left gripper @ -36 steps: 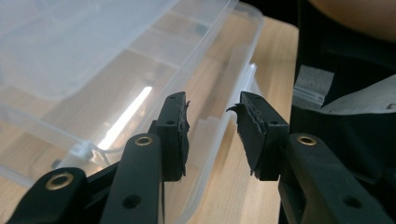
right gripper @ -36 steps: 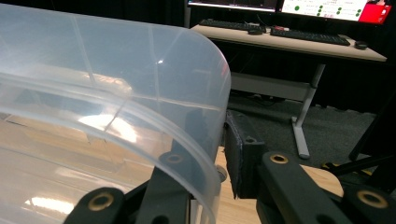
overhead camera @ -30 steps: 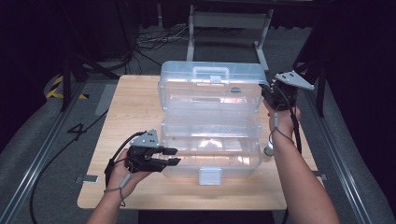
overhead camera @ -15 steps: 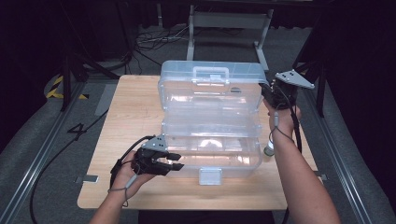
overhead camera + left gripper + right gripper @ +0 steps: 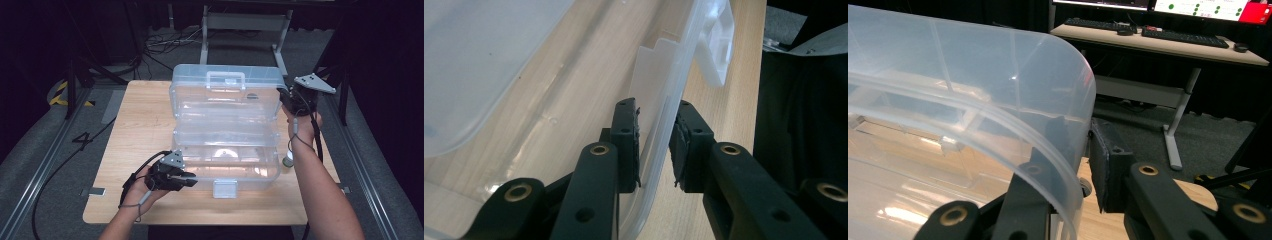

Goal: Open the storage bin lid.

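A clear plastic box [image 5: 225,162] stands on the wooden table with its lid [image 5: 225,100] raised upright. My left gripper [image 5: 192,180] is at the box's front left corner. Its jaws have just been closing, and in the left gripper view they [image 5: 656,107] sit on both sides of the front wall [image 5: 659,145], pads against it. The white latch [image 5: 716,50] hangs farther along that wall. My right gripper [image 5: 285,97] is shut on the lid's right edge. In the right gripper view [image 5: 1078,125] one jaw shows through the curved lid wall [image 5: 1058,100].
The box takes up the middle of the table [image 5: 140,130]. A metal frame [image 5: 245,25] and cables lie on the floor behind it, and rails run along both sides. A desk with keyboards [image 5: 1158,37] stands far off.
My left gripper has sunk and shifted right onto the box's front wall, and its jaws have narrowed around it. The right gripper and the lid have stayed in place.
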